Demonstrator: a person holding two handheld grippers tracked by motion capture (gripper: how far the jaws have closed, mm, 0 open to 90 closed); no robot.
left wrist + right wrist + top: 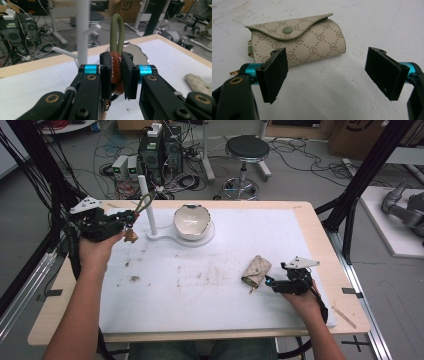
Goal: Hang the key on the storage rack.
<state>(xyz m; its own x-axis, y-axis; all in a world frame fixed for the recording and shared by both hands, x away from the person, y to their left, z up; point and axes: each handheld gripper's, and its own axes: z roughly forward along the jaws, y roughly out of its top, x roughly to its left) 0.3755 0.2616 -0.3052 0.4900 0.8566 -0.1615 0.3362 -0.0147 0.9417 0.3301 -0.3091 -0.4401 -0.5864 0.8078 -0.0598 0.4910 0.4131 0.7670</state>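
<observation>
Two forearms enter the high view from its lower edge. The left gripper (131, 218) is held raised above the table's far-left part, its jaws clamped on a brown leather keychain tab (131, 235) from which a green cord loop (144, 202) rises up and away, toward a white post (148, 205) just beyond the jaws. The post stands on a white base that also carries a white bowl (191, 221), off to the right of this gripper. The right gripper (270, 283) rests low on a stained white mat (200, 295) covering a light wooden table (320, 235), with a beige key pouch (256, 270) just ahead of its tips, the pouch's long axis lying slantwise toward them. A grey floor with computer boxes, tangled cables and a black stool (246, 150) lies behind the table.

Black jaws of the left gripper (116, 75) are seen in the left gripper view pressed together on the brown tab (116, 72); the cord loop (117, 33) stands upright above them. The white post (82, 32) rises just beyond and left of the jaws, the bowl's rim is partly hidden behind them, and the pouch (197, 83) lies far right.

Black pads of the right gripper (327, 75) stand wide apart in the right gripper view, with nothing between them. The pouch (299, 41) lies flat just past the left pad, long axis crosswise, flap snapped shut on top, a metal ring at its left end.
</observation>
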